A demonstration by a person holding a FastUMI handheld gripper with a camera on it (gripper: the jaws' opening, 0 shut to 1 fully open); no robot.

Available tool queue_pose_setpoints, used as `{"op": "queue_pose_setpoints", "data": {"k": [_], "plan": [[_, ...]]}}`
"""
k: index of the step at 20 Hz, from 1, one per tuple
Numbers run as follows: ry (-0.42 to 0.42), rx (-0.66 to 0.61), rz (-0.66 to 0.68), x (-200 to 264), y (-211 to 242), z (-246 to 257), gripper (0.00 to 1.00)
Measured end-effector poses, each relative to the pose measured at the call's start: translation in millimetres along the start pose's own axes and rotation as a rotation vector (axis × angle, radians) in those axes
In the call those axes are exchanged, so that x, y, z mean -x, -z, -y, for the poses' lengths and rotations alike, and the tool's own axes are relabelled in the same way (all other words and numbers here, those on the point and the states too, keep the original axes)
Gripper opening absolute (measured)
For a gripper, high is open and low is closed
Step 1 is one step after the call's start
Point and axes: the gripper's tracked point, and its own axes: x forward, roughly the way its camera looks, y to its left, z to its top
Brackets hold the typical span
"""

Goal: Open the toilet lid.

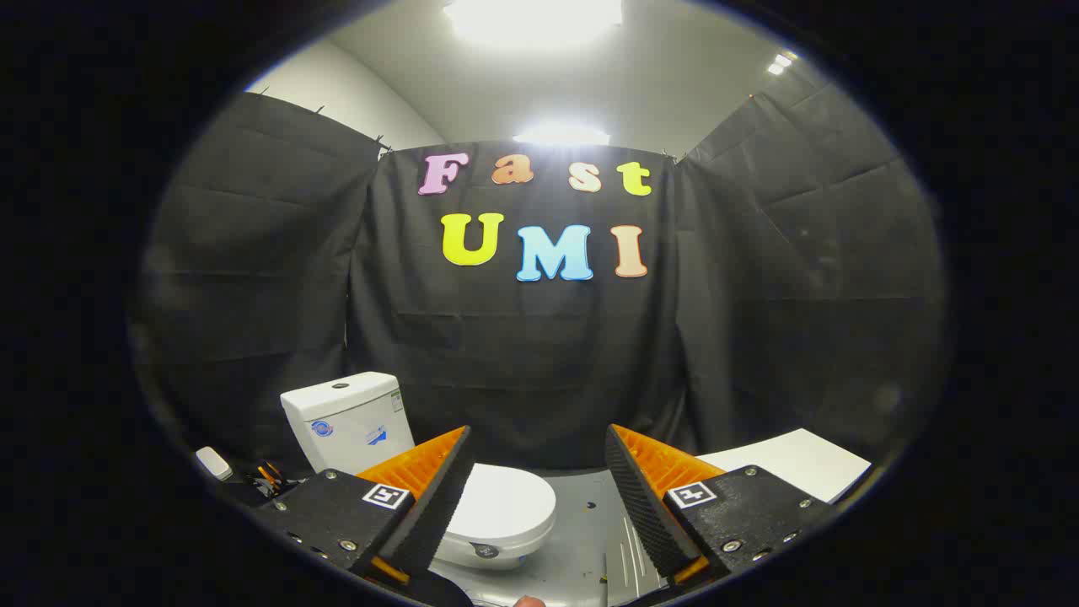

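Toilet [472,497] low on the left, tank [346,417] against the black cloth wall [523,362], closed lid [506,502] lying flat, long axis running from tank toward the gripper [535,497]. Fingers spread apart, holding nothing; lid's front edge lies between them, nearer the left finger. Grey floor [582,523] open ahead; white board [801,464] at right.

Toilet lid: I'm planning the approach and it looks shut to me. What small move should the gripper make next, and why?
Probably ease the gripper forward and down toward the front rim of the toilet lid. The lid lies flat and closed on the bowl in front of the tank, and the fingers are spread open, short of it, holding nothing.
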Motion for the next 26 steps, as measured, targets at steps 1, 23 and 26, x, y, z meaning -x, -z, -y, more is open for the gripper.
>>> {"op": "queue_pose_setpoints", "data": {"k": [1,23,26], "plan": [[0.002,0.002,-0.008,-1.3,4.0,1.1,0.95],[-0.025,-0.032,-0.062,-28.1,58.4,-12.2,0.95],[-0.076,-0.142,-0.008,-32.4,52.2,-29.5,0.95]]}}
